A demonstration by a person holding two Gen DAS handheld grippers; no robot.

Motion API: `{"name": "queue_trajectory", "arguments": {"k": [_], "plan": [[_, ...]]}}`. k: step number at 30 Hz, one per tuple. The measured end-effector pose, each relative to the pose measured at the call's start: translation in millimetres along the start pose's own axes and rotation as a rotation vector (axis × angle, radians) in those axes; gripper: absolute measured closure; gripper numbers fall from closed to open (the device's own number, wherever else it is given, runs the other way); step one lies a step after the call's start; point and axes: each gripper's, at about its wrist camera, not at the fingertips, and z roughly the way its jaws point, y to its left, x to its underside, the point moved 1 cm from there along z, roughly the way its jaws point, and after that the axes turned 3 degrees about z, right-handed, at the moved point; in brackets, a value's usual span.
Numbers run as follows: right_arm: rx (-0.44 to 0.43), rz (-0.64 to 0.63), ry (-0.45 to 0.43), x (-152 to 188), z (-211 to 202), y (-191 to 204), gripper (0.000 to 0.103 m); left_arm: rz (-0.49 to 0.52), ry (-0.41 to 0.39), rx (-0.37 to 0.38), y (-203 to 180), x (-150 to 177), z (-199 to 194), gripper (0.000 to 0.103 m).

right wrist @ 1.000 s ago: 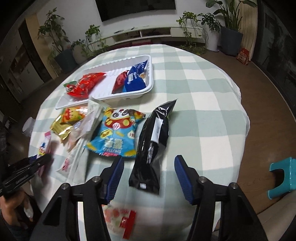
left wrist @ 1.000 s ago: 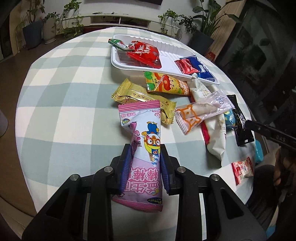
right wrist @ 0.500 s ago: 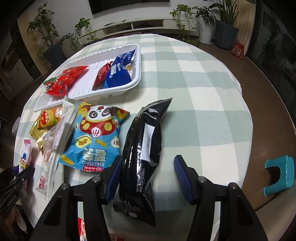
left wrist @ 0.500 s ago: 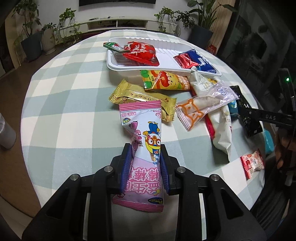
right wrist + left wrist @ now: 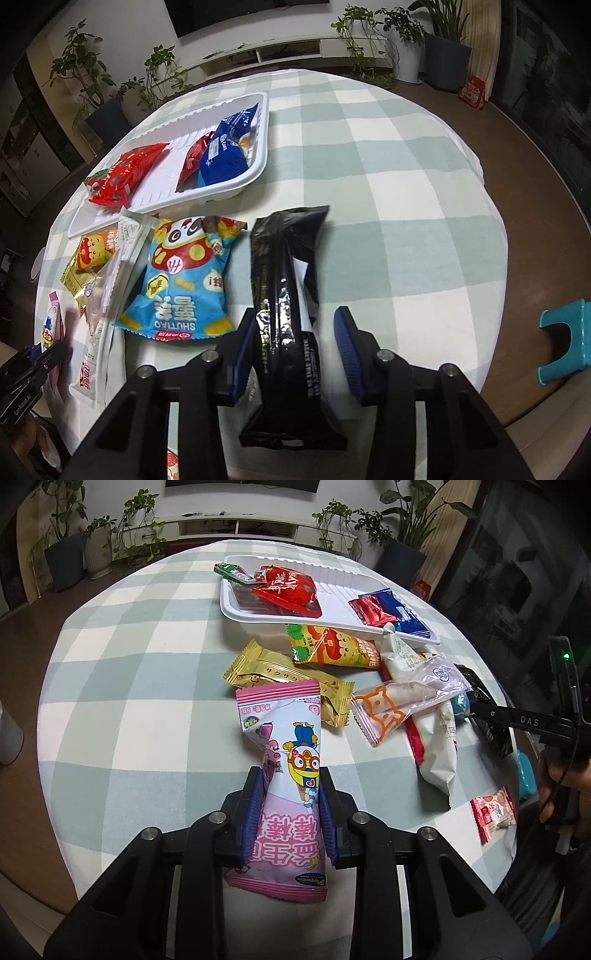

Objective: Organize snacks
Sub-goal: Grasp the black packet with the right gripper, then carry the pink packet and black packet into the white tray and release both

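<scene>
My left gripper [image 5: 291,779] is shut on a pink cartoon snack packet [image 5: 284,738], gripped across its lower half and held up over the checked tablecloth. In the right wrist view a long black packet [image 5: 284,258] lies on the cloth between the jaws of my right gripper [image 5: 295,317], which are closing. The left pad touches the packet's side and a gap remains at the right pad. The white tray [image 5: 332,579] at the far side holds red packets and a blue one.
Loose snacks lie between tray and grippers: a blue panda bag [image 5: 184,273], a gold bar [image 5: 280,672], an orange-yellow packet [image 5: 332,650], a clear bear-print packet [image 5: 399,705], a long white packet [image 5: 439,753], a small red-white packet [image 5: 493,812]. A teal stool [image 5: 565,336] stands beyond the table edge.
My right gripper came forward and down over the black packet, and its jaws narrowed around it. The left gripper kept its hold on the pink packet, staying in place.
</scene>
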Motion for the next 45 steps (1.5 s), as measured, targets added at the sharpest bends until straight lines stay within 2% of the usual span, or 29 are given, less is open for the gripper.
{"name": "queue_trajectory", "arguments": {"k": [4,5,7,10,22,33,36,40,45], "plan": [[0.050,-0.057,-0.003,2.7,1.8,8.8,0.058,0.001,0.000,0.000,-0.3,0.2,0.0,0.077],[0.058,-0.068,-0.004,3.4,1.7,10.6,0.060,0.001,0.000,-0.001,-0.2,0.3,-0.1,0.077],[0.056,-0.072,-0.006,4.4,0.4,10.6,0.072,0.002,0.000,0.000,-0.1,0.3,-0.2,0.077],[0.048,-0.069,-0.002,6.2,-2.5,9.7,0.076,0.000,-0.001,0.000,0.0,0.4,-0.4,0.077],[-0.046,0.013,-0.057,10.1,-32.0,-2.3,0.078,-0.035,-0.017,0.034,5.7,0.9,-3.4,0.077],[-0.150,0.179,-0.099,9.9,-58.4,-43.3,0.078,-0.182,-0.080,0.187,29.6,-7.5,-25.0,0.077],[-0.129,0.238,-0.131,-0.3,-65.9,-67.0,0.078,-0.187,-0.101,0.191,36.7,-22.1,-33.6,0.077],[-0.123,0.295,-0.174,-22.4,-76.4,-87.5,0.078,-0.166,-0.153,0.166,45.6,-64.9,-48.2,0.077],[-0.172,0.228,-0.246,-66.8,-94.0,-61.5,0.078,-0.107,-0.183,0.130,39.9,-127.5,-46.2,0.077]]}}
